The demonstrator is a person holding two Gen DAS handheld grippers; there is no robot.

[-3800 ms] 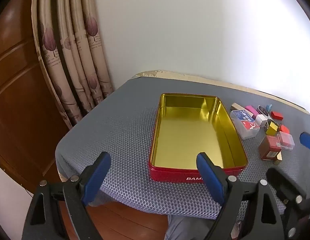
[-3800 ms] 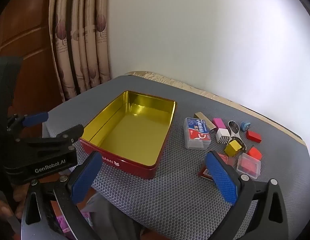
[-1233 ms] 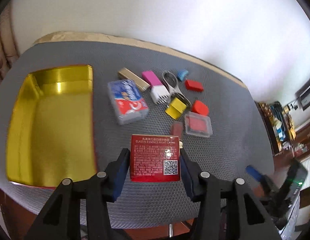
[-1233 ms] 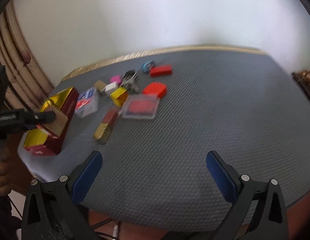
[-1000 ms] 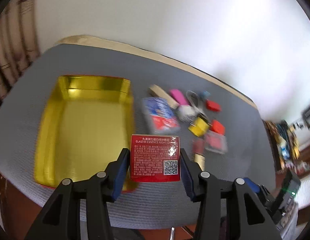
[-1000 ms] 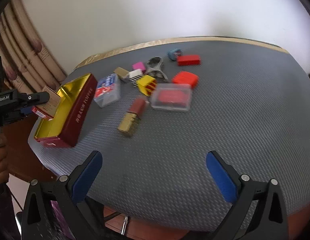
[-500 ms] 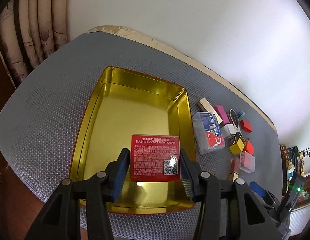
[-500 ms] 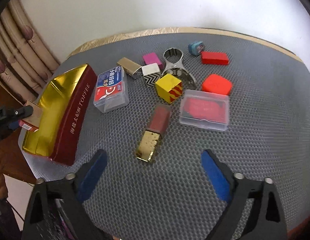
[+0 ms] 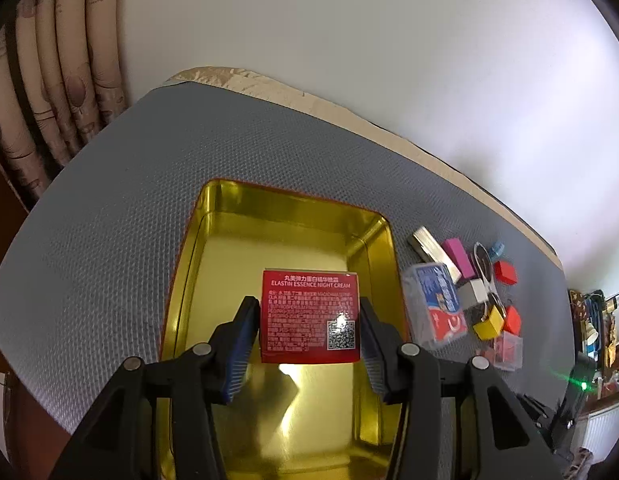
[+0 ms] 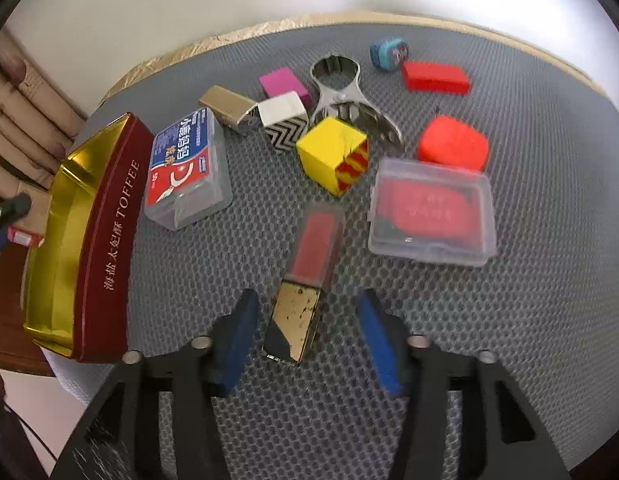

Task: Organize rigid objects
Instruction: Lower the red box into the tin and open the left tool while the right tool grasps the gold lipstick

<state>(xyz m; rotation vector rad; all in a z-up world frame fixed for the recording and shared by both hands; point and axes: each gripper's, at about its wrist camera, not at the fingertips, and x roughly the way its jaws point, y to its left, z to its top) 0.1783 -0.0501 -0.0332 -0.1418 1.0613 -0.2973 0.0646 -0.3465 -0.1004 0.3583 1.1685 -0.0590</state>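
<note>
My left gripper is shut on a red night cream box and holds it above the open red toffee tin with its gold inside. The tin also shows in the right wrist view. My right gripper is open, its blue pads on either side of a lipstick with a gold base that lies on the grey mat, not touching it.
Beyond the lipstick lie a floss pick box, a yellow cube, a clear case with red contents, an orange-red block, a zigzag block, a metal tool, and several small blocks. Curtain at left.
My left gripper carried the red box further over the tin. My right gripper moved down to the lipstick and its pads narrowed around it.
</note>
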